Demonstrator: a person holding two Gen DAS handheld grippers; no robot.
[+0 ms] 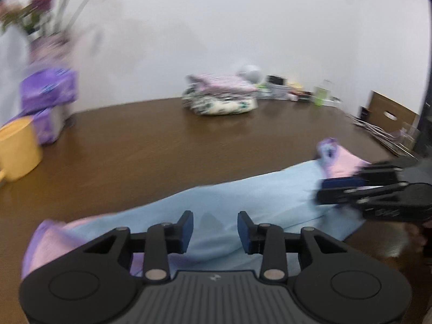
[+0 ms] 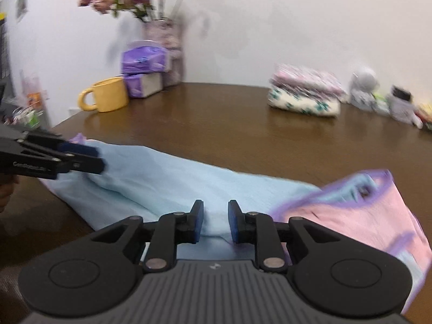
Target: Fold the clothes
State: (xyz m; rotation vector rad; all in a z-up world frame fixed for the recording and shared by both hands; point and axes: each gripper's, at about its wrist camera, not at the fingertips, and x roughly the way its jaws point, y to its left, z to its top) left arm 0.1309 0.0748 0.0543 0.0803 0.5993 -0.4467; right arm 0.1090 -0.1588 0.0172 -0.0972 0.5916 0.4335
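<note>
A light blue garment [image 1: 243, 197] with pink panels and purple trim lies in a long crumpled band across the near side of the brown table [image 1: 162, 140]. My left gripper [image 1: 215, 229] is open just above the blue cloth, near its pink left end. In the right wrist view the garment [image 2: 167, 183] runs from the left to a pink, purple-edged part [image 2: 351, 216] at the right. My right gripper [image 2: 216, 221] hovers open over the blue cloth beside that pink part. Each gripper shows in the other's view: the right gripper [image 1: 337, 191] and the left gripper [image 2: 86, 156].
A stack of folded clothes [image 2: 305, 94] sits at the back of the table. A yellow mug [image 2: 108, 98], purple tissue packs [image 2: 143, 67] and a vase of flowers [image 2: 164, 40] stand at the back left. Small clutter [image 2: 391, 102] and a cardboard box [image 1: 388, 113] lie at the right.
</note>
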